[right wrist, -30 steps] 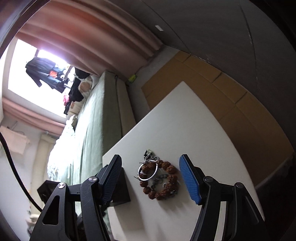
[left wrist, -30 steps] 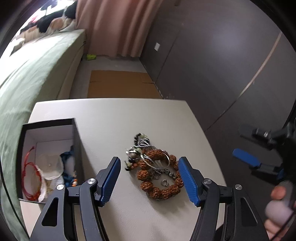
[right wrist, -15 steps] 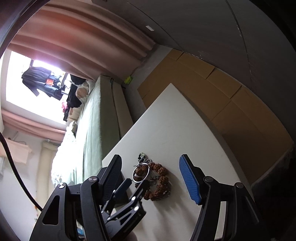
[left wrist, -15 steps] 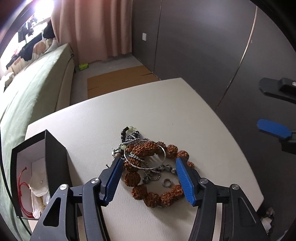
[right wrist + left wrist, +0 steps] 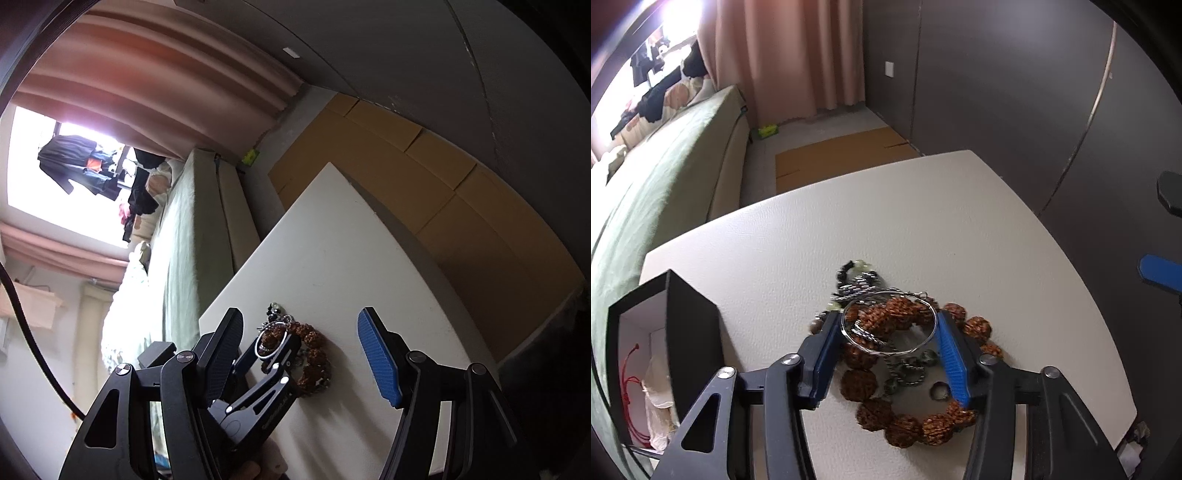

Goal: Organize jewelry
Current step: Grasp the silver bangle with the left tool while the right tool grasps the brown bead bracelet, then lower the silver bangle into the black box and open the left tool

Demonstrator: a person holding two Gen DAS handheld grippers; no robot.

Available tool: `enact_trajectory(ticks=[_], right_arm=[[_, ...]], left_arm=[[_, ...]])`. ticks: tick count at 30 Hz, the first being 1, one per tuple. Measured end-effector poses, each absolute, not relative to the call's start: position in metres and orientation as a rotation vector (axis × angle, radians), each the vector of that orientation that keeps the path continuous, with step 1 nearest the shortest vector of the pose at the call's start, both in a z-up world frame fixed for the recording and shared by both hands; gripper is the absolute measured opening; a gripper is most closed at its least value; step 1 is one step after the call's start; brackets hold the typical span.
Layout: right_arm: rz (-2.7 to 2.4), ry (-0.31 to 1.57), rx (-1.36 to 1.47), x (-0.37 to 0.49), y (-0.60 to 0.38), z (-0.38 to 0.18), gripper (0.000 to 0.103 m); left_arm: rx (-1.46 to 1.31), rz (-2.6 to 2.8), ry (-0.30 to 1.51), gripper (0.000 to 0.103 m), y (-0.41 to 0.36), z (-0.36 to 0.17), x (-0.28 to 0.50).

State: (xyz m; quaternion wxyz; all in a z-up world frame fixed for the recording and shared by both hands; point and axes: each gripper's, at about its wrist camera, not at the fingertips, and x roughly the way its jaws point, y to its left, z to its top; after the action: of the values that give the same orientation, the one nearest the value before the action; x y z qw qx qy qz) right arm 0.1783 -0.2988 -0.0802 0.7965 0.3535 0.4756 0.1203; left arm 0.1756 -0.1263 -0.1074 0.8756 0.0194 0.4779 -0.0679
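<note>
A heap of jewelry lies on the white table (image 5: 923,221): a brown bead bracelet (image 5: 905,424), a thin silver hoop (image 5: 890,321), dark chains (image 5: 905,369) and a small ring (image 5: 940,391). My left gripper (image 5: 886,354) is lowered over the heap with its blue fingers closing in on both sides of the silver hoop. My right gripper (image 5: 301,354) is open and empty, held above and to the right; the left gripper (image 5: 271,345) and the heap (image 5: 314,354) show between its fingers.
An open black box (image 5: 665,350) holding a red cord and pale items stands left of the heap. A green bed (image 5: 665,177) lies beyond the table's left. Cardboard (image 5: 842,151) covers the floor behind. The table's right edge is near a dark wall.
My left gripper has come down and forward onto the heap and its fingers have narrowed around the silver hoop. My right gripper has stayed open, tilting slightly.
</note>
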Motion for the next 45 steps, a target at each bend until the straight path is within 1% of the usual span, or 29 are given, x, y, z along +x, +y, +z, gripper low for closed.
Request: enact_trajectory(ticks=[10, 22, 29, 35, 37, 39, 43, 45], right_arm=[[0.251, 1.082, 0.717, 0.183, -0.284, -0.093, 0.065], [0.279, 1.200, 0.540, 0.193, -0.234, -0.116, 0.064], [0.273, 1.237, 0.436, 0.199, -0.210, -0.126, 0.052], [0.214, 1.254, 0.351, 0.203, -0.201, -0.135, 0.050], [0.202, 1.266, 0.313, 0.205, -0.196, -0.139, 0.042], [0.173, 1.255, 0.255, 0.206, -0.192, -0.138, 0.021], [0.193, 1.225, 0.277, 0.203, -0.196, -0.128, 0.021], [0.240, 1.182, 0.318, 0.197, -0.200, -0.115, 0.020]], left_arm=[[-0.047, -0.162, 0.944, 0.052, -0.102, -0.082, 0.164], [-0.161, -0.139, 0.883, 0.052, -0.057, -0.050, 0.149], [-0.225, -0.086, 0.863, 0.052, -0.022, -0.041, 0.140], [-0.265, -0.052, 0.851, 0.052, 0.004, -0.036, 0.132], [-0.272, -0.044, 0.847, 0.052, 0.010, -0.034, 0.130], [-0.280, -0.037, 0.841, 0.052, 0.017, -0.033, 0.126], [-0.295, -0.022, 0.837, 0.052, 0.027, -0.031, 0.122], [-0.309, -0.010, 0.844, 0.052, 0.033, -0.031, 0.121]])
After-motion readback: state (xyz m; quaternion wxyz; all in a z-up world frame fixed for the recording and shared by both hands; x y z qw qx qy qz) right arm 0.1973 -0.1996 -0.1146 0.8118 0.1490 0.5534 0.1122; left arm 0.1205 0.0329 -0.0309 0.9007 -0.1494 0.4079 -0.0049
